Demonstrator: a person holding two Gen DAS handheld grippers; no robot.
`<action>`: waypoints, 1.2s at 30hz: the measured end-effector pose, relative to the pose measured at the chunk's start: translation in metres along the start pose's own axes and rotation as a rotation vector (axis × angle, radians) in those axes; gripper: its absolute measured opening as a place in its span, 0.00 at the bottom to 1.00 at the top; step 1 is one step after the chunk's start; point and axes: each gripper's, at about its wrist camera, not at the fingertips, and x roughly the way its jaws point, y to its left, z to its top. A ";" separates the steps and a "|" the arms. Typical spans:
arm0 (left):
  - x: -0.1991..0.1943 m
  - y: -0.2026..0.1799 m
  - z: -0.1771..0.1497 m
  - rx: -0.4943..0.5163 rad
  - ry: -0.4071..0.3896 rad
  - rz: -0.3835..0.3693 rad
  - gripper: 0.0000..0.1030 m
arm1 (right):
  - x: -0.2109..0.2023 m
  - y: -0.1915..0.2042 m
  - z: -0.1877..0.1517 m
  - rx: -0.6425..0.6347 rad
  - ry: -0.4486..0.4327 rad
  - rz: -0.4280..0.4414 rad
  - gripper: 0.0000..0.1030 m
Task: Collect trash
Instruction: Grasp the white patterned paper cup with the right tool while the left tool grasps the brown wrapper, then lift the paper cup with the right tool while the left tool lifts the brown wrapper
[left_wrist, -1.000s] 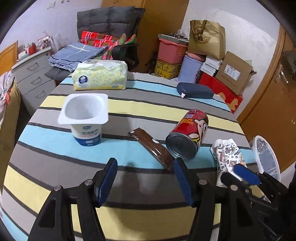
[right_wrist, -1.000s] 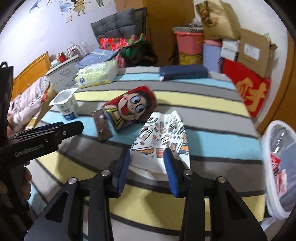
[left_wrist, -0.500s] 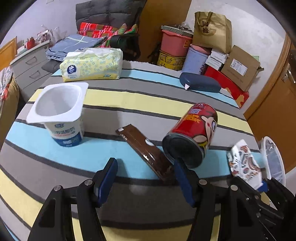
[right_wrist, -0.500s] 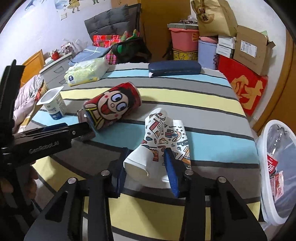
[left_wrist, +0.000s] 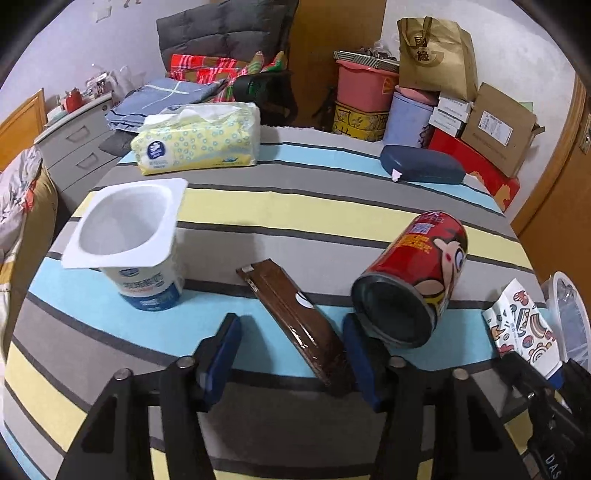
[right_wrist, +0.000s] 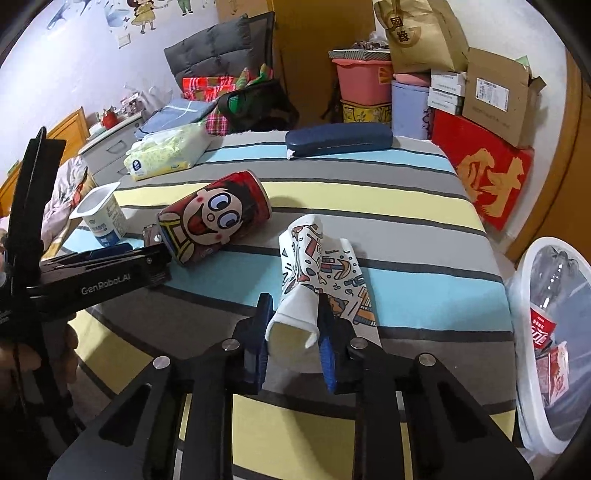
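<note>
My right gripper (right_wrist: 293, 325) is clamped on the crushed paper cup (right_wrist: 317, 280). Its jaws have just been closing, and both blue pads now press the cup's open end, which is squeezed flat between them. The rest of the cup lies on the striped tablecloth (right_wrist: 369, 199), pointing away from me.

My left gripper (left_wrist: 290, 354) is partly open; its jaws have just been closing. The near end of the brown wrapper (left_wrist: 291, 317) lies between the fingers, close against the right finger (left_wrist: 360, 354). I cannot tell whether that pad touches it. The left pad is clear of it.

The red can (left_wrist: 417, 284) lies on its side just beyond the right finger. The white yogurt cup (left_wrist: 129, 236) stands upright, well to the left. The white bin (right_wrist: 546, 332) sits beside the table's right edge, with wrappers inside.
</note>
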 end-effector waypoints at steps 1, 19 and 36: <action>-0.001 0.001 -0.001 0.011 -0.001 0.010 0.47 | 0.000 0.000 0.000 0.001 0.000 0.002 0.23; -0.020 0.004 -0.010 0.040 -0.037 -0.016 0.23 | -0.004 -0.006 -0.001 0.025 -0.025 0.047 0.19; -0.069 -0.015 -0.037 0.045 -0.090 -0.093 0.23 | -0.031 -0.015 -0.009 0.037 -0.086 0.038 0.18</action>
